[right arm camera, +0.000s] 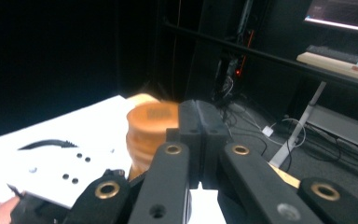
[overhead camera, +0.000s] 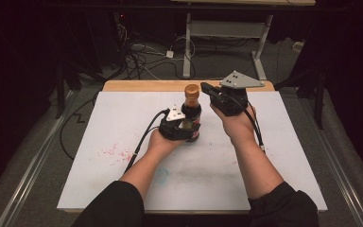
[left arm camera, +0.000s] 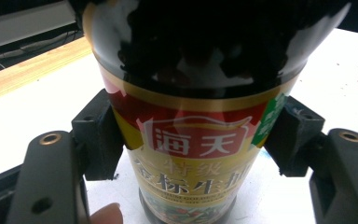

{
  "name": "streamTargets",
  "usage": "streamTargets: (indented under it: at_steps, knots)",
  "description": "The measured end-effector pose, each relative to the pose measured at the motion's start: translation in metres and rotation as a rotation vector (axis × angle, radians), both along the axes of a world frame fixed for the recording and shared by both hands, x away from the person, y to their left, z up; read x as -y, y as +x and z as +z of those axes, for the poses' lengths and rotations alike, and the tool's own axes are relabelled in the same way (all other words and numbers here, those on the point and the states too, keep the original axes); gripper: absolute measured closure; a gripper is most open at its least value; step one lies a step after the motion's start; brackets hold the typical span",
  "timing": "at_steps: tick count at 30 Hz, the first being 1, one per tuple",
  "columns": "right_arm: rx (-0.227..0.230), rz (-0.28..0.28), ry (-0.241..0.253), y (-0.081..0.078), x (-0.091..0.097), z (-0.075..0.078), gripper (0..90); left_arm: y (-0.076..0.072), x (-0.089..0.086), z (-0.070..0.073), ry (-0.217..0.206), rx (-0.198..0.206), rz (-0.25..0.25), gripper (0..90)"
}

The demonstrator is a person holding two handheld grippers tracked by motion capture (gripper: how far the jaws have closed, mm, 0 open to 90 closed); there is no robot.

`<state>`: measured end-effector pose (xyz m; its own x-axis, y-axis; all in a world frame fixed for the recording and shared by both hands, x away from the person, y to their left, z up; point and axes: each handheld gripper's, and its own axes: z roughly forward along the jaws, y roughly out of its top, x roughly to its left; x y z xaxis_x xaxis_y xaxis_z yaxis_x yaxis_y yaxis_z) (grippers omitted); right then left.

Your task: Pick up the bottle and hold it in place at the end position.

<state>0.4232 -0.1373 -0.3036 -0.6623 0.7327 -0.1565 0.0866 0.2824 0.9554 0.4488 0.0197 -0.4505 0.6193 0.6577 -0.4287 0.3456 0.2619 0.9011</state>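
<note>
— Where is the soy sauce bottle (overhead camera: 192, 115) found?

— It is stood upright on the white board (overhead camera: 123, 123), near the far middle, and is clamped at its label by the left gripper (left arm camera: 193, 140), whose pads are pressed against both sides.

— And the right gripper (right arm camera: 200, 122)?

— It is held just beside the bottle's orange cap (right arm camera: 148, 128), at cap height; its jaws are pressed together with nothing caught between them.

— Is the cap touched?

— That cannot be told; the cap is blurred.
</note>
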Motion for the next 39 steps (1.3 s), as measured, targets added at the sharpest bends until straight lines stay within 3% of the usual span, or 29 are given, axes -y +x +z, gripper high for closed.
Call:
streamTargets:
  at_steps: [20, 39]
  knots:
    - [-0.080, 0.051, -0.060, -0.0003, 0.0054, -0.0069, 90.0, -0.0003, 0.0000, -0.0004, 0.000, 0.002, 0.002, 28.6]
    - [-0.101, 0.050, -0.133, 0.0039, -0.0008, -0.0058, 90.0, -0.0013, 0.0011, -0.0003, 0.007, 0.005, 0.007, 28.6]
